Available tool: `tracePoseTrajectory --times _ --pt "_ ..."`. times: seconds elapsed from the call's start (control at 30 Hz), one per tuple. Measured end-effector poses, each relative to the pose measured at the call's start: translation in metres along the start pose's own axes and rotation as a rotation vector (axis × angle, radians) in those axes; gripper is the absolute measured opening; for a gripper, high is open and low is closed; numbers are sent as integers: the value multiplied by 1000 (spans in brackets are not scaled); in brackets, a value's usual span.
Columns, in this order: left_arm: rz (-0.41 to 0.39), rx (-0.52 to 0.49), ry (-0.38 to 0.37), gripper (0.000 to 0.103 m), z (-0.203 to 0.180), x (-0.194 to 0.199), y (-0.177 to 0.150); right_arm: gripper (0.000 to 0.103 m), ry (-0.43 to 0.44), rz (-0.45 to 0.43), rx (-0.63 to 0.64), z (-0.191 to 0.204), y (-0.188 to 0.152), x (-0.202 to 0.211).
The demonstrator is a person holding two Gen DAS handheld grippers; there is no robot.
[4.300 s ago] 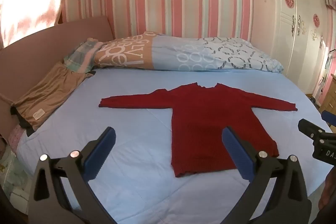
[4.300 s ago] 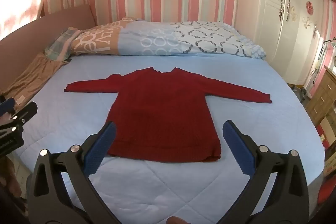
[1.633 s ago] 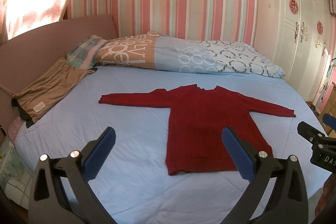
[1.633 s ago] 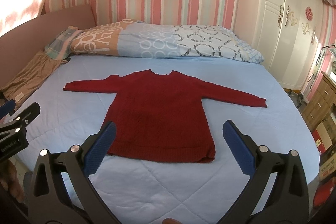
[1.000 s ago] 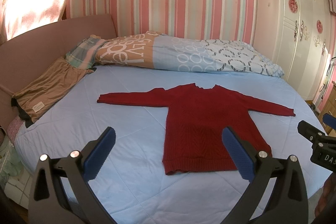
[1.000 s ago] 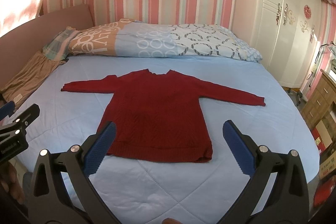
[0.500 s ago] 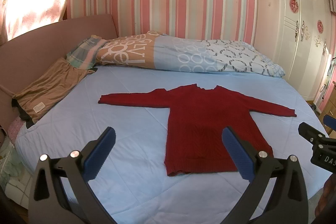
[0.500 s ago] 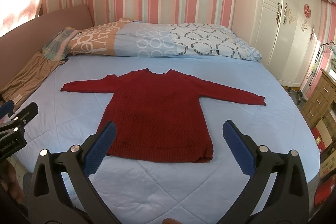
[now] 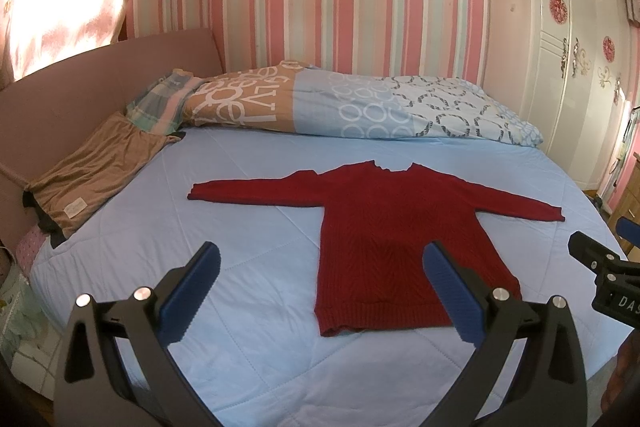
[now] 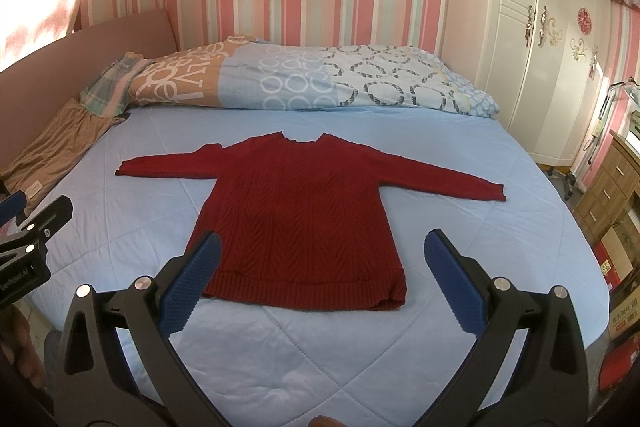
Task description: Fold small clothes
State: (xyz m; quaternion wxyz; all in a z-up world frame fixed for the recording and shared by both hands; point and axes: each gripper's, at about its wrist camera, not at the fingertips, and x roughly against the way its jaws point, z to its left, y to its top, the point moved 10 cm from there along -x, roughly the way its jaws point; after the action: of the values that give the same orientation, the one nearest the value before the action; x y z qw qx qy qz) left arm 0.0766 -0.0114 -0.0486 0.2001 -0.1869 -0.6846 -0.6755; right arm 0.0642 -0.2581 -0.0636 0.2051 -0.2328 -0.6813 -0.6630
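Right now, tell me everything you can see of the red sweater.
The sweater is dark red knit with a chevron pattern, a ribbed hem and a small neck opening. It lies flat on the blue bedspread, unfolded, both long sleeves spread sideways, neck toward the pillows, hem toward the cameras. Only the bedspread touches it. The left claw and right claw are open, short of it.

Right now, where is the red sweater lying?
The red sweater lies flat, sleeves spread, mid-bed on the blue quilt, in front of the patterned duvet; both views show it.
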Motion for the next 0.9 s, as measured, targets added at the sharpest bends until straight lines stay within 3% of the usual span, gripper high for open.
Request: tracePoseTrajectory --times 0.9 --pt "2 4 0 102 2 -1 -1 100 -2 -1 -1 0 0 0"
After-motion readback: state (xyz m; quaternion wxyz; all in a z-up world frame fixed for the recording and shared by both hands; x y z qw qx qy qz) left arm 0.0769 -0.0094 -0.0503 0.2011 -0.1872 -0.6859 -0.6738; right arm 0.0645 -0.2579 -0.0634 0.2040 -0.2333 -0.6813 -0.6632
